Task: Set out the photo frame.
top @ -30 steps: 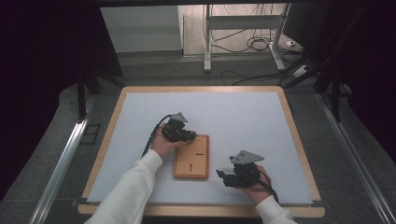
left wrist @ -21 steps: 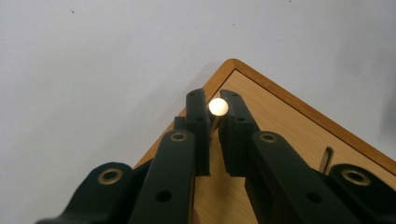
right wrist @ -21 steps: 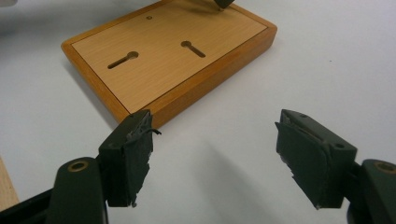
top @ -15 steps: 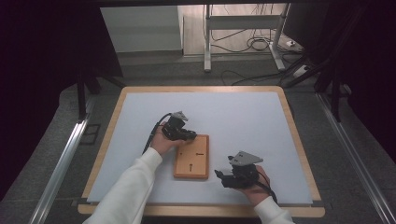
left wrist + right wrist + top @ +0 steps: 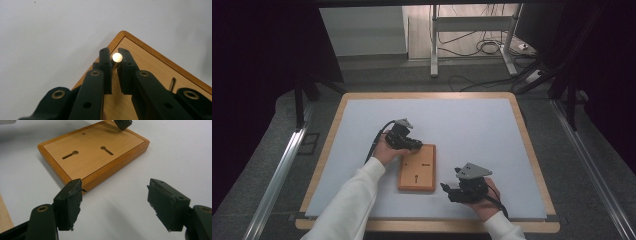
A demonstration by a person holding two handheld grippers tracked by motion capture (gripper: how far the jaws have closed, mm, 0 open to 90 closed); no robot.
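My left gripper (image 5: 114, 60) clamps a small brass pin (image 5: 117, 57) over the wooden board's (image 5: 417, 167) corner. My right gripper (image 5: 115, 195) gapes empty, the board just ahead.

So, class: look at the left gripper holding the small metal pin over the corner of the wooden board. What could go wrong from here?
1. The left gripper pinches the metal pin only at its jaw tips, so the pin could tilt or slip out.
2. The wooden board lies loose on the table; the right gripper stands open beside it, so downward pressure at the corner might shift the board.
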